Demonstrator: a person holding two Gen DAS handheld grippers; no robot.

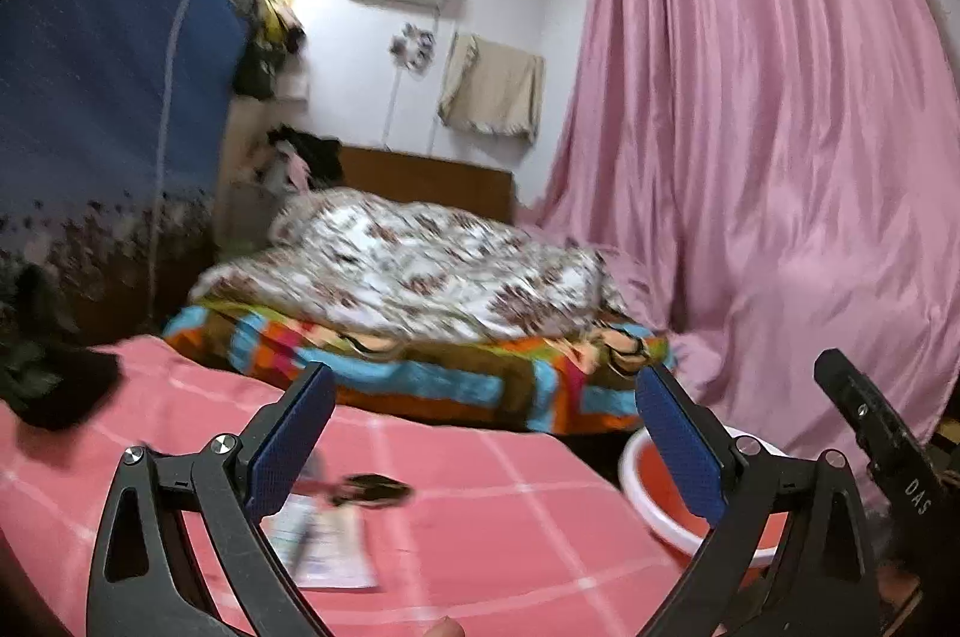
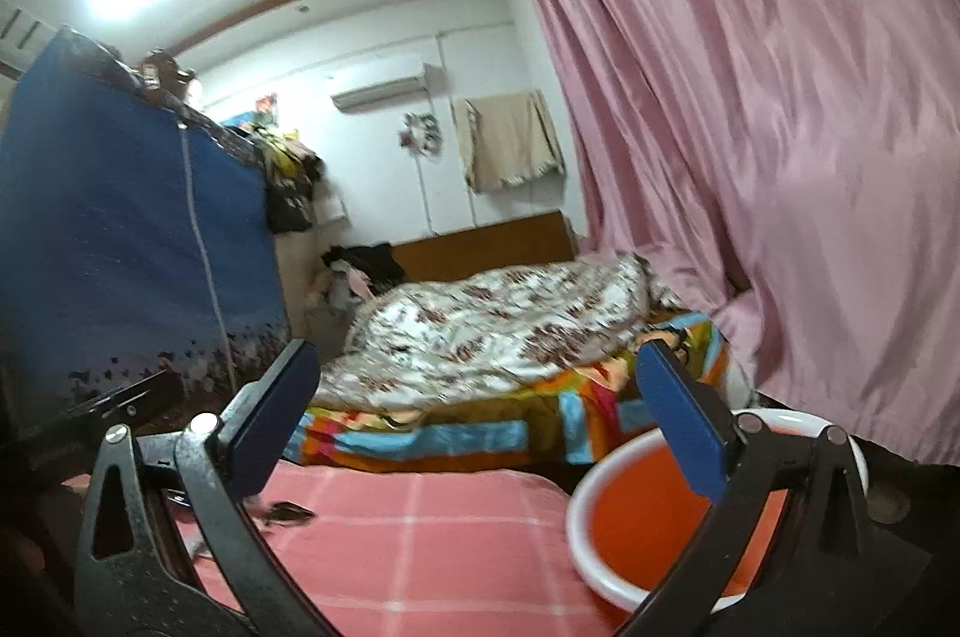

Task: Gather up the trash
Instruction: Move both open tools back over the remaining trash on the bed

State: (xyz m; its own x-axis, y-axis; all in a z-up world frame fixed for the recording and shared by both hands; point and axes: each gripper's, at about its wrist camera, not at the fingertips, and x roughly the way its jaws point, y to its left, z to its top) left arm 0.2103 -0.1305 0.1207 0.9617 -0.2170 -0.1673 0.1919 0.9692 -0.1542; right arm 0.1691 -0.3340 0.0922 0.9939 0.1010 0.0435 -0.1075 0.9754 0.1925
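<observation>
1. Left gripper [image 1: 486, 421] jaws wide, nothing between.
2. Right gripper [image 2: 480, 403] also wide, empty.
3. Paper trash [image 1: 327, 547] on pink cloth [image 1: 480, 517], lower left.
4. Orange basin [image 2: 648, 511] lower right.

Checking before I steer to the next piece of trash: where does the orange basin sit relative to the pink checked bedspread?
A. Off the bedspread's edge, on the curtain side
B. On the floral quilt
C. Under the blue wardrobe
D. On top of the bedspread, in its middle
A: the orange basin shows past the edge of the pink checked bedspread, towards the pink curtain, not on the bedding.
</observation>
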